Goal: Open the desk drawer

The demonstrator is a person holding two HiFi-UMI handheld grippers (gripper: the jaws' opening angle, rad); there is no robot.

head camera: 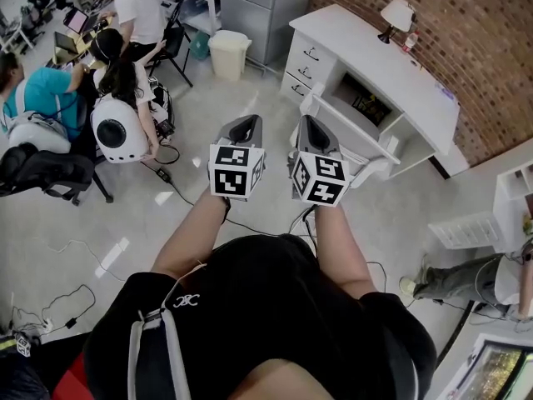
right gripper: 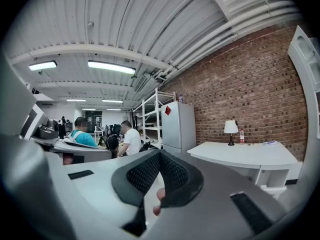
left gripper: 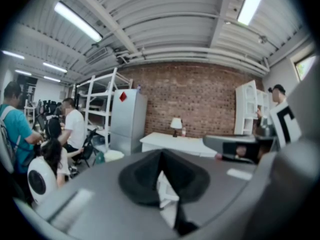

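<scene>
Left tongs (head camera: 244,126) clenched, empty. Right tongs (head camera: 311,128) clenched, empty. Both side by side, well apart from drawers (head camera: 309,55).

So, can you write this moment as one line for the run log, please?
stage: before contact | left gripper: shut, empty | right gripper: shut, empty | white rectangular desk: apart from both grippers | drawers: closed
</scene>
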